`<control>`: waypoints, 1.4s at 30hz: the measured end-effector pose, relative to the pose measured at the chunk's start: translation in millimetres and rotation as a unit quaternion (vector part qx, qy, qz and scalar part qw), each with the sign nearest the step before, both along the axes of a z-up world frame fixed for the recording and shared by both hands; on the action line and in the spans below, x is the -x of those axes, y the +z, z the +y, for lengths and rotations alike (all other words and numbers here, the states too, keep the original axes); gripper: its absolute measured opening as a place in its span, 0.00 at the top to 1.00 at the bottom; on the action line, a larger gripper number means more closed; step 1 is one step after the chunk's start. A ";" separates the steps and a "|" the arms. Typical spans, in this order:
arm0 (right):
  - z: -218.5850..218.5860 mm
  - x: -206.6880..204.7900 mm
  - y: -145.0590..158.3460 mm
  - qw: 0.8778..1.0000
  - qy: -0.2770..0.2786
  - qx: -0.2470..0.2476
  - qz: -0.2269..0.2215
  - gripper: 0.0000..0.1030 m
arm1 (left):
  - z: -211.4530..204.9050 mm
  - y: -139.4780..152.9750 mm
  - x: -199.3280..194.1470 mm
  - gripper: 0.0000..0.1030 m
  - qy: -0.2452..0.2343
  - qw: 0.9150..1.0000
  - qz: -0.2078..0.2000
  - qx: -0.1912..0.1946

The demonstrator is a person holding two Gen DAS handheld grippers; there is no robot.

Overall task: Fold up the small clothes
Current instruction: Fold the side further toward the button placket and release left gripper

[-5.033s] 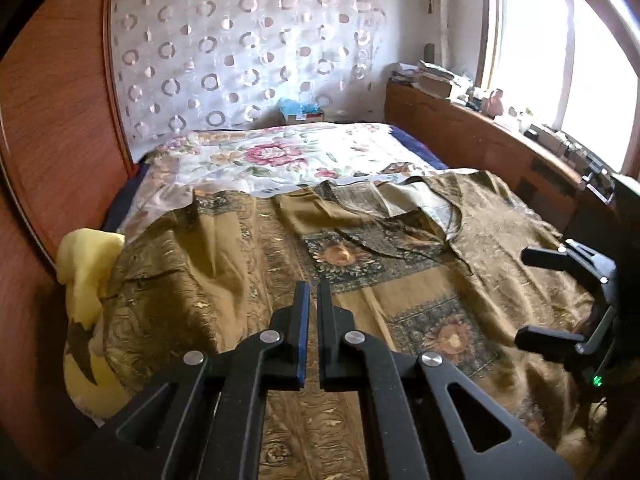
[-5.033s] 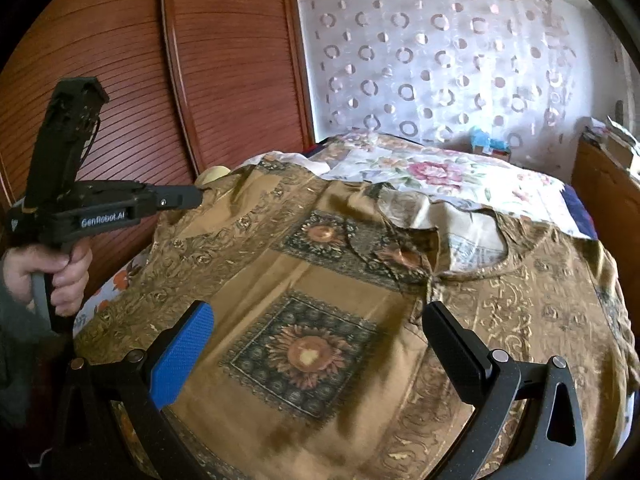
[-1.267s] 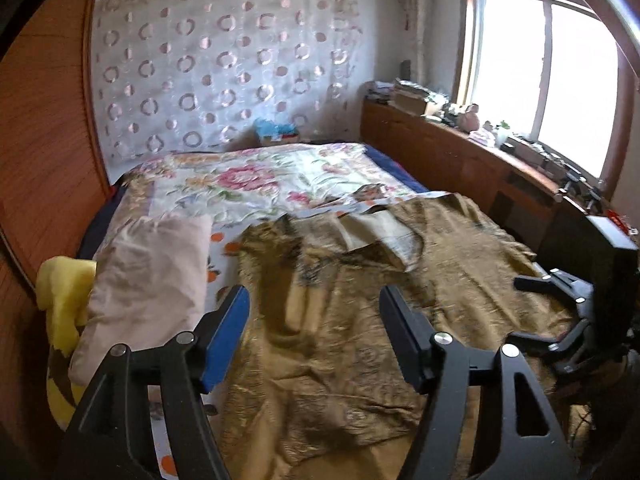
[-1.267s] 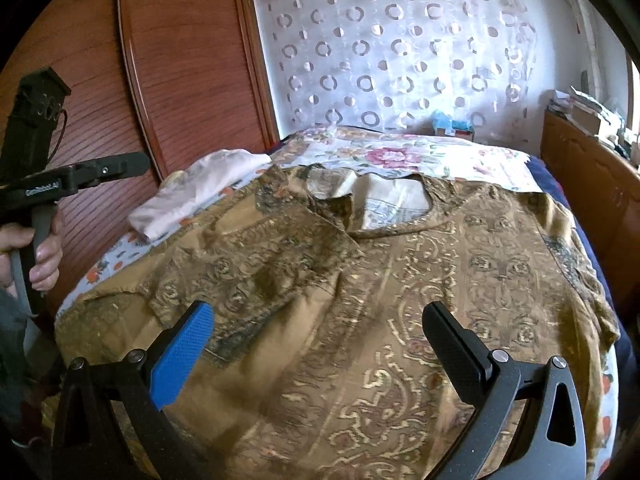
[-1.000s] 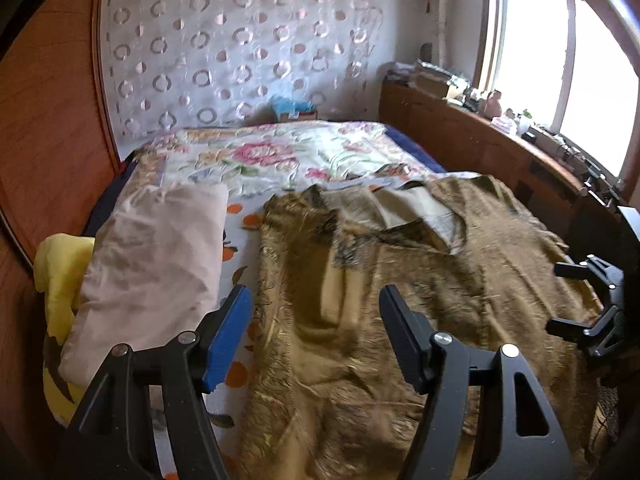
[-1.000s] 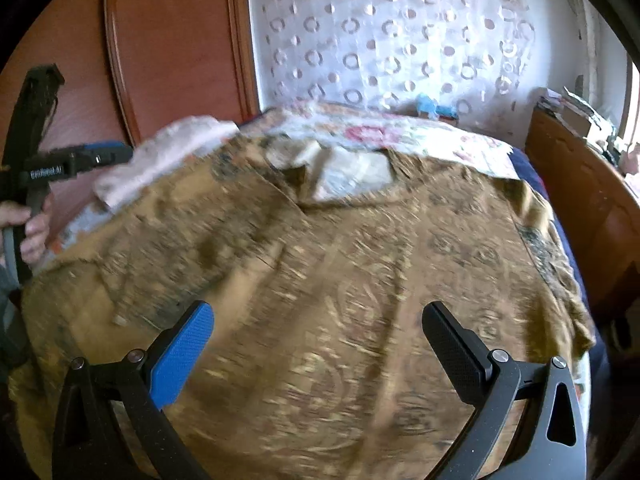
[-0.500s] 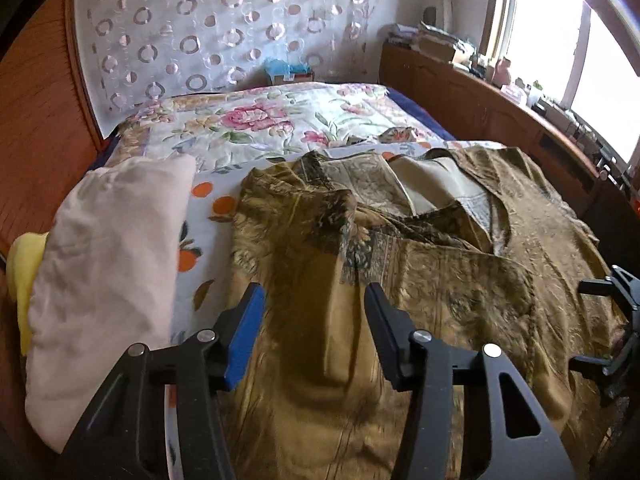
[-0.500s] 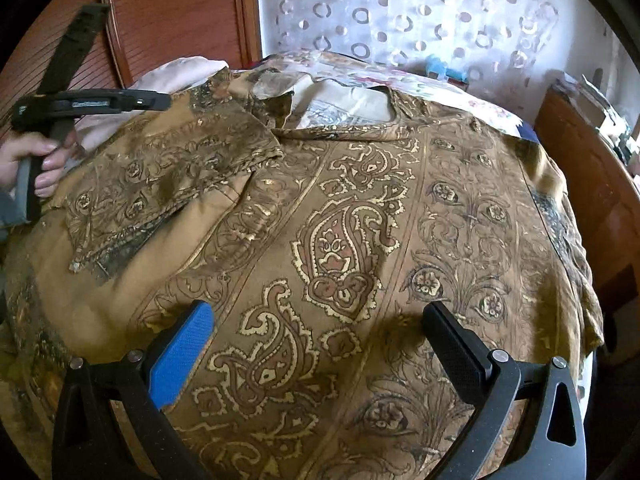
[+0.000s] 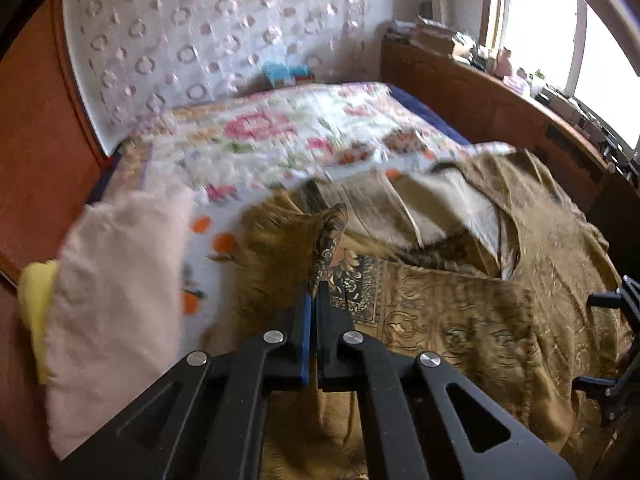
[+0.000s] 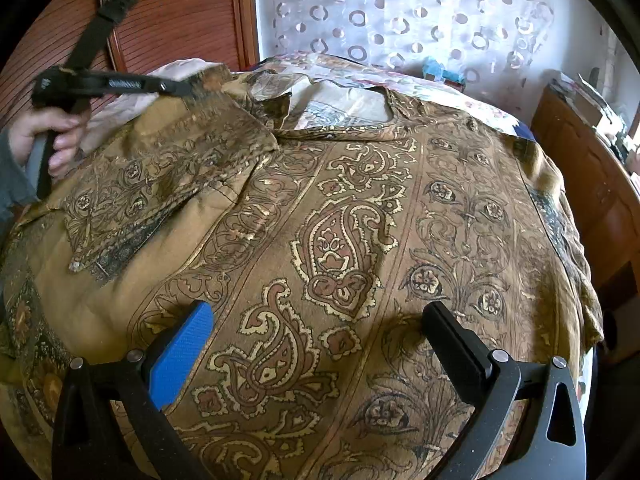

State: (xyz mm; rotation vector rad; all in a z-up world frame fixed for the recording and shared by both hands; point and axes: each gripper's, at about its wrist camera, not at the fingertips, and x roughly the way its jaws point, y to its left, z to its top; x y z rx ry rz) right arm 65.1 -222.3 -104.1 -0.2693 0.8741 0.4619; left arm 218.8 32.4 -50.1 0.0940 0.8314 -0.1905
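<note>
A brown-gold paisley shirt (image 10: 348,240) lies spread on the bed, its left sleeve part folded inward over the body. My left gripper (image 9: 314,296) is shut on a raised ridge of the shirt (image 9: 460,320) at that fold's upper edge. In the right wrist view the left gripper (image 10: 186,88) pinches the folded flap near the collar. My right gripper (image 10: 320,332) hangs open just above the shirt's lower middle with nothing between its fingers. It also shows at the right edge of the left wrist view as the right gripper (image 9: 588,340).
A folded pinkish cloth (image 9: 116,280) and a yellow item (image 9: 34,292) lie left of the shirt on the floral bedspread (image 9: 280,136). A wooden wardrobe (image 10: 180,12) stands at the left, a wooden sideboard (image 9: 500,108) along the right. A person's hand (image 10: 56,136) holds the left gripper.
My left gripper went from open to shut on the shirt's folded edge while moving forward over it. The right gripper sank slightly toward the cloth and stayed open.
</note>
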 end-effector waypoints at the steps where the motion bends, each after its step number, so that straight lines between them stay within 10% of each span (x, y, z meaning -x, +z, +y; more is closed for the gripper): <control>1: 0.1 0.0 -0.1 1.000 0.000 0.000 0.000 0.00 | 4.8 7.3 0.9 0.98 0.004 1.000 -0.008 0.002; 25: 0.5 -0.2 -0.5 1.000 -0.002 0.000 -0.001 0.00 | 86.9 29.5 18.9 0.96 0.102 0.993 -0.054 -0.018; 42: 0.4 -0.2 -0.4 1.000 -0.002 0.000 -0.001 0.00 | 46.8 40.4 131.1 0.23 0.075 0.983 -0.165 0.035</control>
